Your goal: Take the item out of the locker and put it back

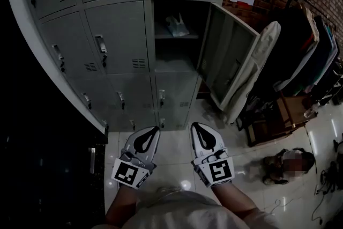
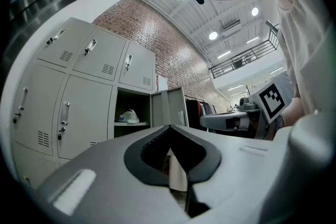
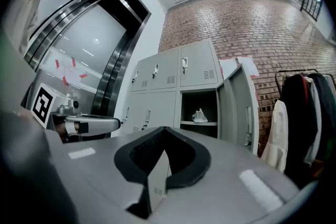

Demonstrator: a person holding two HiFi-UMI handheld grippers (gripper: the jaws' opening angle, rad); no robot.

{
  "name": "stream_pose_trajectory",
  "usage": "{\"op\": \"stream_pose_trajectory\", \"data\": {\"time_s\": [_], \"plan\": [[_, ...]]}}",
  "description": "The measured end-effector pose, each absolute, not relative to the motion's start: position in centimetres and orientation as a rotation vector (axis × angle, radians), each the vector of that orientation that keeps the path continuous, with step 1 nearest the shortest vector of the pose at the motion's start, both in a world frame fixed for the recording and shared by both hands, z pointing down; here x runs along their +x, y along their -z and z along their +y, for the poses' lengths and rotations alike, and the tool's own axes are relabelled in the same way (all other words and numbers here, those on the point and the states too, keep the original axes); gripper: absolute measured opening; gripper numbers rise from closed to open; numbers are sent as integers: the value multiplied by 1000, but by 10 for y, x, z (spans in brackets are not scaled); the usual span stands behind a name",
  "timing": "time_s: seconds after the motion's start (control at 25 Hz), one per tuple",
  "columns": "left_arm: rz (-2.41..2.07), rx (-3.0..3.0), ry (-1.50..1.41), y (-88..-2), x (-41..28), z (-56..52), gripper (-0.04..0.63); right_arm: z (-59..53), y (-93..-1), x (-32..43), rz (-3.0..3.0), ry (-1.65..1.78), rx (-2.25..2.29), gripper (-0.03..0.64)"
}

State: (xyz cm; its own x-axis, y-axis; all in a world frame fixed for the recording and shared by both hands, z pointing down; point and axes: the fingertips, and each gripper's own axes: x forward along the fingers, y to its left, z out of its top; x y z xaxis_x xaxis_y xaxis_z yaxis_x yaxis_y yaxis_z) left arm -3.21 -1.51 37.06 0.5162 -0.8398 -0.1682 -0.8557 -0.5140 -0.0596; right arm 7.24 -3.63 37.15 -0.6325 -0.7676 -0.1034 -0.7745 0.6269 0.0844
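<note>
The item, a small white plastic bag [image 1: 177, 26], lies on the shelf inside the open grey locker [image 1: 174, 56]; it also shows in the left gripper view as the bag [image 2: 128, 116] and in the right gripper view as the bag [image 3: 199, 115]. The locker's door [image 1: 228, 64] stands swung out to the right. My left gripper [image 1: 151, 130] and right gripper [image 1: 196, 127] hang side by side low in front of the lockers, well short of the open compartment. Both are shut, with nothing between the jaws. Each points roughly level toward the locker bank.
Closed grey lockers [image 1: 115, 37] fill the left and top. A white garment [image 1: 262, 56] hangs by the open door. A rack of dark clothes [image 1: 311, 45] stands at the right before a brick wall. A wooden stool [image 1: 273, 120] and a bag [image 1: 284, 161] sit on the tiled floor.
</note>
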Motion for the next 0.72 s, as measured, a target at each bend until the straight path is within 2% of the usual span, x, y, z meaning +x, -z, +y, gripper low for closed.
{"op": "stream_pose_trajectory", "data": {"time_s": [0.72], "plan": [[1454, -2624, -140, -375, -39, -24, -2, -52, -382, 65, 2833, -171, -1340, -2]]}}
